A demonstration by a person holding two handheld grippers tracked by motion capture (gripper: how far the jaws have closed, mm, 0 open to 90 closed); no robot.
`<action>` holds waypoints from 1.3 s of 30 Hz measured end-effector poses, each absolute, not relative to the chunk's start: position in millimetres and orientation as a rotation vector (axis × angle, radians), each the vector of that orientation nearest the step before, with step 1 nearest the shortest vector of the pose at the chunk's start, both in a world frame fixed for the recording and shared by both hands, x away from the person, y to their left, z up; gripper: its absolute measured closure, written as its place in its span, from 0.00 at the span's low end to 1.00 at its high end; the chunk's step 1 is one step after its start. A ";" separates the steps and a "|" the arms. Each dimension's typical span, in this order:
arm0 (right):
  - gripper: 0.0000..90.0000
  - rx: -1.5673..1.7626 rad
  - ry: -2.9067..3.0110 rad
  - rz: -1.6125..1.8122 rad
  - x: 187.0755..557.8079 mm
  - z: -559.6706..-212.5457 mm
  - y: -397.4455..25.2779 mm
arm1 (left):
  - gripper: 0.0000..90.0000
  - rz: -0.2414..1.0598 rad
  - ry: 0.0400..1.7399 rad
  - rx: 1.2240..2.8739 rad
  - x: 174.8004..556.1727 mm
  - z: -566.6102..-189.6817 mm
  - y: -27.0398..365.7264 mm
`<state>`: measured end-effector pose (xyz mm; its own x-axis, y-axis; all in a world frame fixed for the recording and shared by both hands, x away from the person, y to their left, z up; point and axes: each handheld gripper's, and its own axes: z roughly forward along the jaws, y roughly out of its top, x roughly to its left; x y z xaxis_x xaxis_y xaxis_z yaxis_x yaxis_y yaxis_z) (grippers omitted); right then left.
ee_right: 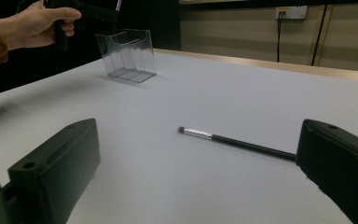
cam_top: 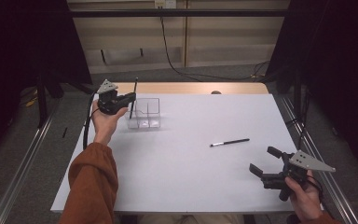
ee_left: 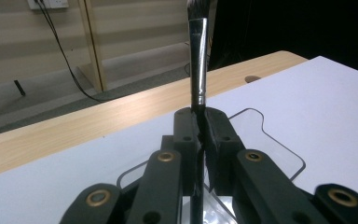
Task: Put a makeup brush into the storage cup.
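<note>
L gripper (ee_left: 199, 133): jaws clenched on a makeup brush (ee_left: 197, 65), pinching the dark handle partway up, brush standing near upright w/ bristle end on top. In the high view that held brush (cam_top: 133, 98) hangs just over the left edge of the clear acrylic organizer (cam_top: 144, 113), tip pointing down toward its left compartment; can't tell if the tip is inside the rim yet.

R gripper (cam_top: 266, 163): jaws released, spread wide, nothing between them. It sits well apart from the organizer, toward the near-right corner of the white table (cam_top: 191, 186).

Second brush (cam_top: 230, 142) lies flat on the table, right of the organizer and nearer the person, between organizer and R gripper. In the right gripper view this brush (ee_right: 235, 142) points its bristles toward the organizer (ee_right: 127, 55), handle end running to the right jaw.

Handling, as a judgement: brushes look v. light, thin, stiff in the handle, soft at the bristles. Glossy round shaft prob. slippery and can roll or pivot in a pinch, so grab mid-handle, near balance pt, not the bristles or metal ferrule. Organizer looks light and rigid, likely to slide or tip if a brush knocks its wall, so go in from above.
</note>
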<state>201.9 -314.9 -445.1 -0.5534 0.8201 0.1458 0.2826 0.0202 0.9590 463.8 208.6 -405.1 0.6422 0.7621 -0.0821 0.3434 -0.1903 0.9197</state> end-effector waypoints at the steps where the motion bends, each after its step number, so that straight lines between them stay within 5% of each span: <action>1: 0.00 1.123 1.847 1.557 201.8 -445.0 -315.0 | 0.93 0.486 0.891 1.787 463.8 -405.1 208.6; 22: 0.00 1.120 1.848 1.556 202.3 -445.3 -314.9 | 0.93 0.474 0.911 1.794 463.3 -412.9 212.7; 29: 0.00 1.120 1.849 1.555 202.2 -445.2 -314.8 | 0.79 0.469 0.902 1.782 462.8 -412.4 211.7; 39: 0.00 1.120 1.847 1.557 202.2 -445.1 -314.9 | 0.47 0.496 0.919 1.758 459.8 -409.0 210.4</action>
<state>202.2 -314.9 -445.1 -0.5536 0.8201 0.1444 0.2813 0.0210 0.9594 459.8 210.4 -409.0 0.6198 0.7789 -0.0959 0.3468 -0.1623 0.9238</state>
